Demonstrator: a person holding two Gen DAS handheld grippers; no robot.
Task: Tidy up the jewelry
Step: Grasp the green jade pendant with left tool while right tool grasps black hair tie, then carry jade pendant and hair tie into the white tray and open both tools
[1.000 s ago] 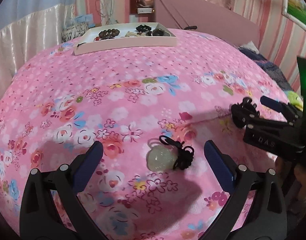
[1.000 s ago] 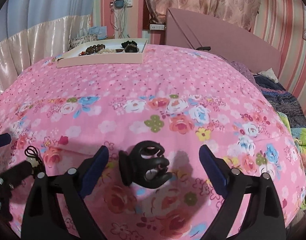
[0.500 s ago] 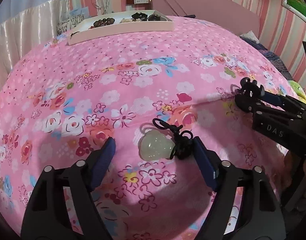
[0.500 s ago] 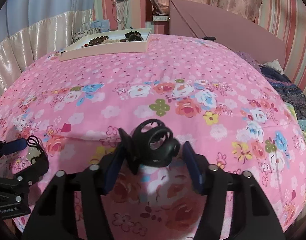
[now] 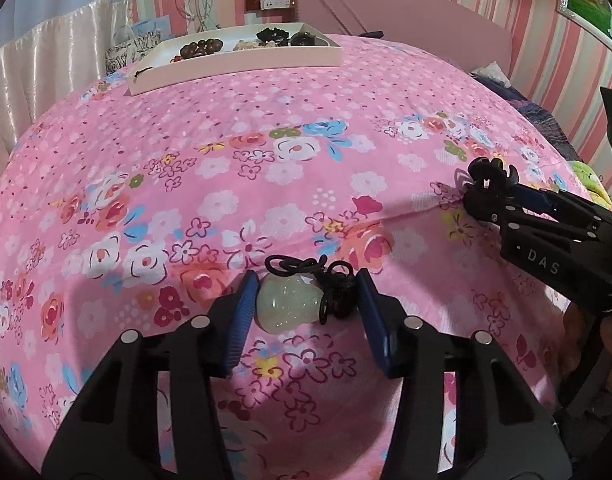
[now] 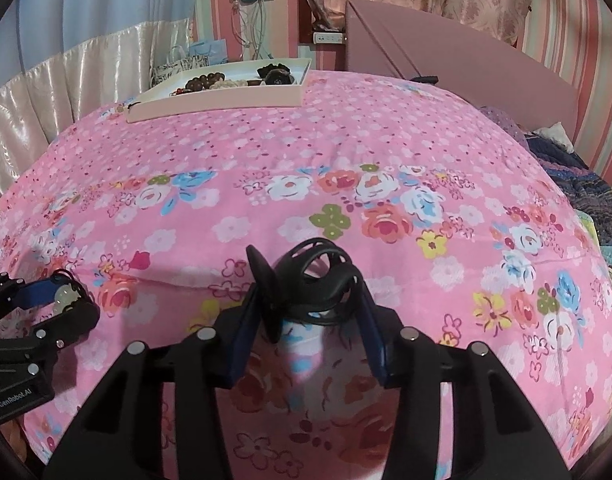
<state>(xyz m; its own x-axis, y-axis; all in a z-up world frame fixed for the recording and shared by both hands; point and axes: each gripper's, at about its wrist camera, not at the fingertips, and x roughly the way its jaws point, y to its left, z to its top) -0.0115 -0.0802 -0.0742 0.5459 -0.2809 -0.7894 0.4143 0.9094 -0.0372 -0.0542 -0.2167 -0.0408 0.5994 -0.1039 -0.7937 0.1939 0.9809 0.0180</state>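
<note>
Here's the pale green jade pendant [image 5: 287,306], lying on the pink floral bedspread [image 5: 265,128] with its black knotted cord [image 5: 334,288] bunched to one side. The left gripper [image 5: 306,304] has just been closing around it: one blue pad sits against the stone, the other against the knot, so the fingers [image 5: 241,316] are roughly half shut and pinching pendant and cord together (smart, I'd say, since a loose cord would dangle and snag). The pendant looks to be resting on the bed, not lifted.

Over to the right gripper [image 6: 310,320], its jaws also just closing, now clamped about halfway on a black hair claw clip [image 6: 306,288]. The clip stands upright between the pads, its curved arch rising above them, one wing pressed flat to the left pad.

Both tools sit near each other at the near edge of the bed, angled down at the fabric. Well apart, at the far side, waits the shallow pink tray [image 5: 241,68] already carrying brown beads [image 5: 199,46] and dark pieces; that's surely where both catches are headed.
</note>
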